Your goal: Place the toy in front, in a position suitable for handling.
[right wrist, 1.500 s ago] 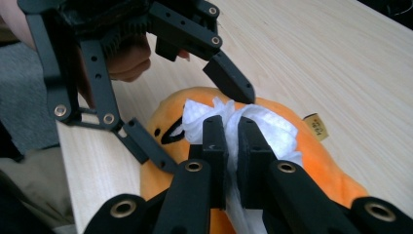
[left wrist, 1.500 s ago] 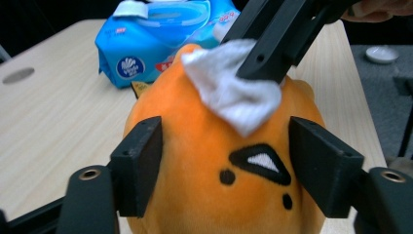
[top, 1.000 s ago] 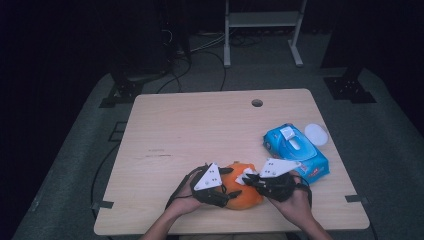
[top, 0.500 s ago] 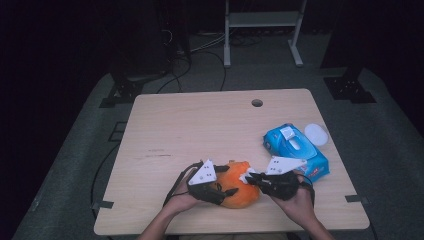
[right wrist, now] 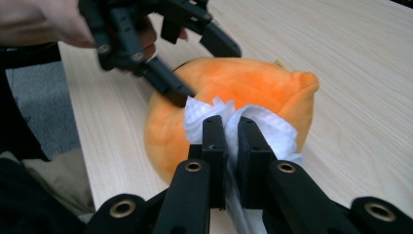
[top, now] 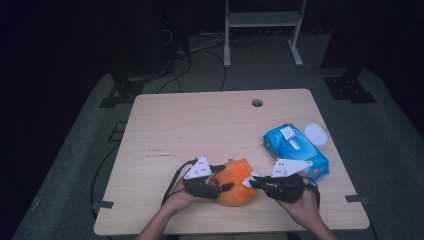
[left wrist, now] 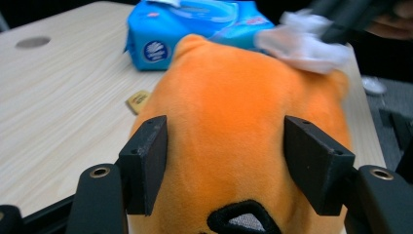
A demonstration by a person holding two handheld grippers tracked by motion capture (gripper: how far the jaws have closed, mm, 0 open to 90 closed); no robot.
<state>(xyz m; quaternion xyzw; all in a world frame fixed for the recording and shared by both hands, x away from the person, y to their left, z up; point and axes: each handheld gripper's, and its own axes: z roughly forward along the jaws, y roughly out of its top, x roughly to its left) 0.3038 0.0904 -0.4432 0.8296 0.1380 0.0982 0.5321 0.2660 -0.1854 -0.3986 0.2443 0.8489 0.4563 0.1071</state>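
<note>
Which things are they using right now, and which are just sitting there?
In use: orange plush toy, held by the left gripper; white wipe, pinched in the right gripper against the toy.
Lying about: blue wipes pack, white lid.

Nothing here can be read as words. The blue wipes pack [left wrist: 195, 29] carries a round dark-blue emblem with a white mark on its end, seen in the left gripper view, but its lettering is too blurred to make out. A white label sits on the pack's top [top: 287, 134], also unreadable.
</note>
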